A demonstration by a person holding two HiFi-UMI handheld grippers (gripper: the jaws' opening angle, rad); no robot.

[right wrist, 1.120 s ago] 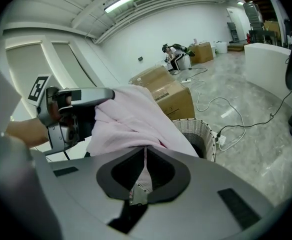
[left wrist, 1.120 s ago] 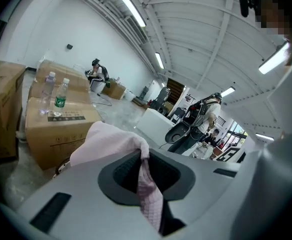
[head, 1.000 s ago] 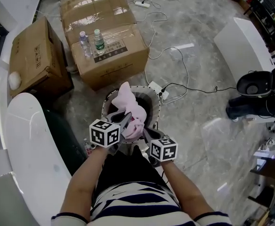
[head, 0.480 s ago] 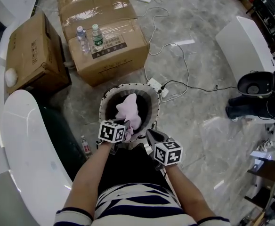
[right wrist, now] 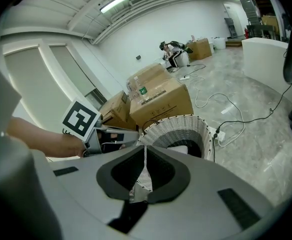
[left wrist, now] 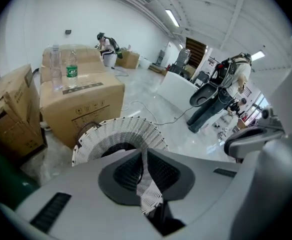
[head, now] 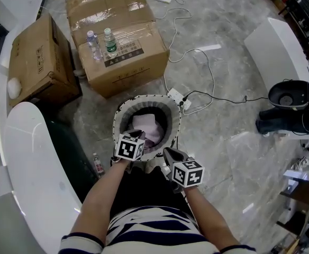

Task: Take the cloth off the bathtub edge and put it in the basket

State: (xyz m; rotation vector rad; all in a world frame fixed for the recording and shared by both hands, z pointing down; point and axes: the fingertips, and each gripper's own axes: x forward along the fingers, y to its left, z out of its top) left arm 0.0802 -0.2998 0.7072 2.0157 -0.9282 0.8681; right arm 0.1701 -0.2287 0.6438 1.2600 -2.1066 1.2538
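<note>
The pink cloth (head: 146, 127) lies down inside the round white woven basket (head: 145, 98) on the floor before me. In the right gripper view the cloth (right wrist: 185, 148) shows pale within the basket (right wrist: 181, 126). My left gripper (head: 140, 135) hovers over the basket's near rim, its jaws shut with nothing between them (left wrist: 145, 159). The right gripper (head: 166, 152) stays just outside the near-right rim, also shut and empty (right wrist: 146, 156). The white bathtub edge (head: 30, 157) curves along my left.
Two cardboard boxes (head: 117, 36) stand beyond the basket, with two water bottles (head: 101, 44) on the larger one. A power strip (head: 178, 100) and cables trail on the marble floor to the right. A small bottle (head: 97, 164) lies by the tub.
The cloth hung raised above the basket beside my left gripper; it has since dropped and settled inside. Both grippers have come down to the near rim.
</note>
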